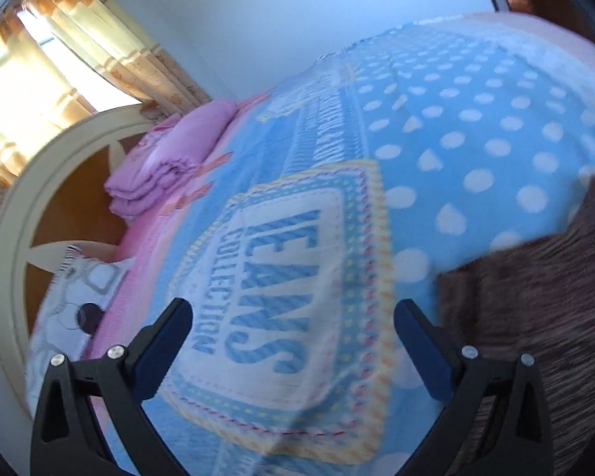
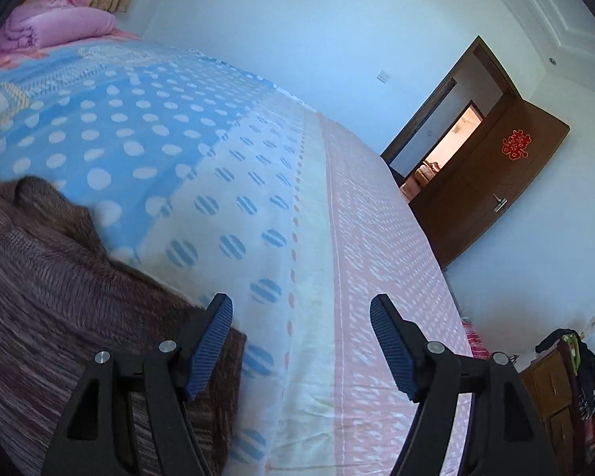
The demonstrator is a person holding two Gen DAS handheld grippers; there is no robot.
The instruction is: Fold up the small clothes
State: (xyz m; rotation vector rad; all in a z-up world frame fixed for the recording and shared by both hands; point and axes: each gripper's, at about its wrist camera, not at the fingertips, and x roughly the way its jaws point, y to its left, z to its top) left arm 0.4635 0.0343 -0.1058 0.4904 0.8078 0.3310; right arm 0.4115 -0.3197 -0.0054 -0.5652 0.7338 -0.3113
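Note:
A brown-purple striped knit garment [image 1: 535,285] lies on the bed at the right of the left wrist view. The same garment [image 2: 59,297] fills the lower left of the right wrist view. My left gripper [image 1: 293,309] is open wide above the blue bedspread's printed label, with nothing between its fingers and the garment just to its right. My right gripper [image 2: 301,309] is open over the pale spotted part of the bedspread. Its left finger [image 2: 214,337] hovers by the garment's right edge; whether it touches the cloth I cannot tell. Nothing lies between its pads.
The bed carries a blue polka-dot bedspread [image 1: 476,119] with a pink striped border [image 2: 377,238]. Folded pink quilts [image 1: 170,158] lie by the cream and wood headboard [image 1: 16,218]. A curtained window [image 1: 39,59] is behind. A brown door [image 2: 488,182] stands open; a cabinet with clothes [image 2: 567,380] is beside the bed.

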